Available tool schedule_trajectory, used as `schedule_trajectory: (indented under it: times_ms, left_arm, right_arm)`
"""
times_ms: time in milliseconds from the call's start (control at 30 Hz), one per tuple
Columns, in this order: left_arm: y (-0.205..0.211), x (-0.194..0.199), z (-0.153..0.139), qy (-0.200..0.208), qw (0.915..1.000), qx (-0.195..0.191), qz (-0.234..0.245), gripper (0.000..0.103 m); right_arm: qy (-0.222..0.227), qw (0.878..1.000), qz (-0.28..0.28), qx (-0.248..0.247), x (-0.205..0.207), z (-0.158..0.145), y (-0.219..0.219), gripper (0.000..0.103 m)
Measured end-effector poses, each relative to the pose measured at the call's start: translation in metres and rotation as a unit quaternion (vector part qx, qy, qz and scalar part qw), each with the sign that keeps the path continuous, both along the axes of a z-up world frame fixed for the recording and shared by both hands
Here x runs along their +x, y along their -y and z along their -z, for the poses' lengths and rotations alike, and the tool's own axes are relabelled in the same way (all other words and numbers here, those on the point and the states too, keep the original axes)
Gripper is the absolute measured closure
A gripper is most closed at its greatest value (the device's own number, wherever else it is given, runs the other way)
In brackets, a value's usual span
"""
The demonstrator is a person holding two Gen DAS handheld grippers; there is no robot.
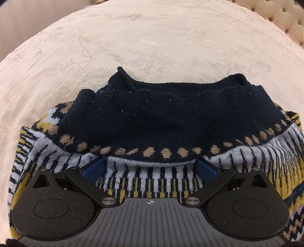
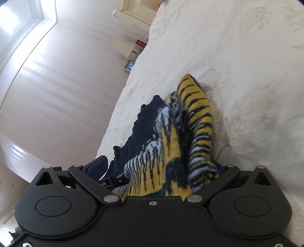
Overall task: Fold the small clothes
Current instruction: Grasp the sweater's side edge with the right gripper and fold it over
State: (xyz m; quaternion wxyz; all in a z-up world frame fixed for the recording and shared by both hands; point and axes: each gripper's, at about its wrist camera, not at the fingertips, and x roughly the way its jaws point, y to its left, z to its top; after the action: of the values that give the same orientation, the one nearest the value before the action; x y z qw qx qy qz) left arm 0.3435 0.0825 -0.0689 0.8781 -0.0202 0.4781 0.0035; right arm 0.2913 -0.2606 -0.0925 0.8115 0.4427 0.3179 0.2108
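Observation:
A small knit sweater (image 1: 161, 117), navy with yellow, white and tan pattern, lies on a cream bedspread (image 1: 152, 38). Its navy ribbed band is folded over toward me in the left wrist view. My left gripper (image 1: 150, 163) is open, its blue pads (image 1: 94, 168) spread wide with the fabric draped over and between them. In the right wrist view the sweater (image 2: 171, 148) is bunched up and lifted between my right gripper (image 2: 161, 171) fingers. The right jaws are wide apart with cloth filling the gap; the right fingertip is hidden by fabric.
The cream embroidered bedspread (image 2: 237, 76) covers the bed. A tufted headboard (image 1: 275, 17) stands at the far right. In the right wrist view the bed edge drops to a pale floor (image 2: 66, 95), with small framed items (image 2: 130, 65) near a wall.

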Motion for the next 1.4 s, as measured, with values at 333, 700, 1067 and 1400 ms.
schedule_trajectory:
  times_ms: [333,700,1067,1400]
  left_arm:
    - [-0.03,-0.041,-0.026,0.04,0.9977,-0.051,-0.019,0.003]
    - [-0.107,-0.113,-0.086,0.067,0.995,-0.044,-0.059,0.003]
    - [-0.147,-0.107,-0.066,0.063,0.9933,-0.078,-0.058,0.003]
    - [-0.163,-0.106,-0.071,0.07,0.9893,-0.115,-0.056,0.003]
  right_arm:
    - [-0.022,0.998,0.017,-0.061,-0.007,-0.005,-0.008,0.07]
    - [0.002,0.993,0.025,-0.118,-0.02,-0.03,-0.021,0.071]
    - [-0.024,0.977,0.033,-0.212,-0.024,-0.065,-0.05,0.071]
    - [0.008,0.967,-0.008,-0.256,-0.005,-0.134,-0.121,0.074]
